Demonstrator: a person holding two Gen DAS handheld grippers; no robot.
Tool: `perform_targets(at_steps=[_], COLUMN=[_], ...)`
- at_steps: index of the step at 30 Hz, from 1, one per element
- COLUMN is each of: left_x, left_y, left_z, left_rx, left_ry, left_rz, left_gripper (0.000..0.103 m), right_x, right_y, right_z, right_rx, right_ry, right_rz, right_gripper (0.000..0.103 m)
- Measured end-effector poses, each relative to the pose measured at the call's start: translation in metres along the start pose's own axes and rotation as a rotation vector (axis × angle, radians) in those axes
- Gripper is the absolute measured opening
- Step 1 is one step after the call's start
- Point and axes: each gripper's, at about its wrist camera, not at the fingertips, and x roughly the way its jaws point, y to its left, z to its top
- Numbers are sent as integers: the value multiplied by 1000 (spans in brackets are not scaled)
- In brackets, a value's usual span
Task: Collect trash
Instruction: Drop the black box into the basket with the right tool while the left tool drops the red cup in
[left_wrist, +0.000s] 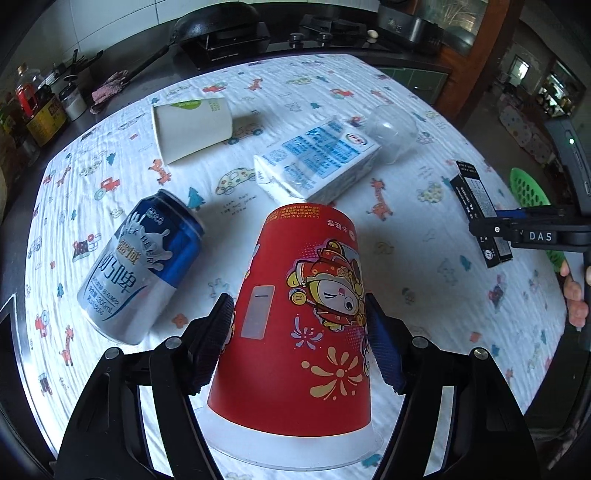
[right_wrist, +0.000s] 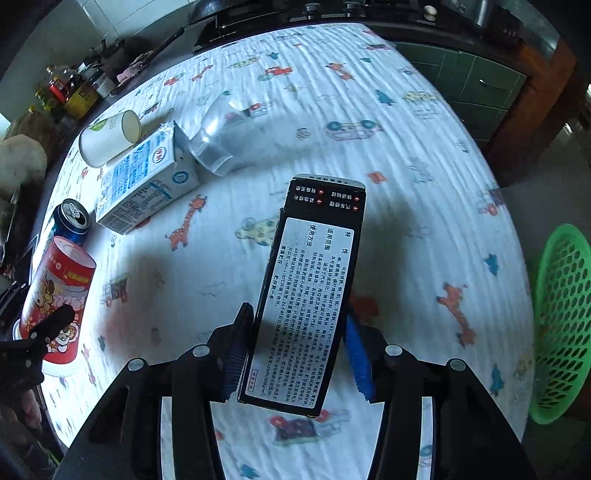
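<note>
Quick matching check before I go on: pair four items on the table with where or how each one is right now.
Things:
1. red cup
2. black box
3. blue can
4. green basket

States:
A. lying on its side on the cloth, untouched
B. upside down between the left gripper pads
C. off the table's right edge
D. lifted clear of the cloth by the right gripper

Pairs: 1-B, 2-D, 3-A, 4-C

Red cartoon-printed cup (left_wrist: 299, 314), black box (right_wrist: 306, 295), green basket (right_wrist: 565, 317)
</note>
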Motion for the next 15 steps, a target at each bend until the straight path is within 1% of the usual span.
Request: perform_targets(at_steps=[6, 10, 12, 15], left_x=[-12, -16, -18, -18], left_y=[-45, -82, -104, -138], left_z=[11, 23, 30, 41], left_rx=[45, 82, 106, 137], left_ry=[-33, -48, -58, -71], left_rz=[-62, -106, -125, -164], left_gripper=[69, 69, 69, 69], right_x=[-36, -54, -61, -65], right_y=[-86, -144, -173, -215], right_z=[-23, -33, -39, -46], right_rx=[52, 116, 139, 187], right_ry=[-53, -88, -107, -121], right_rz=[-53, -140, -209, -259], right_gripper=[47, 47, 47, 47])
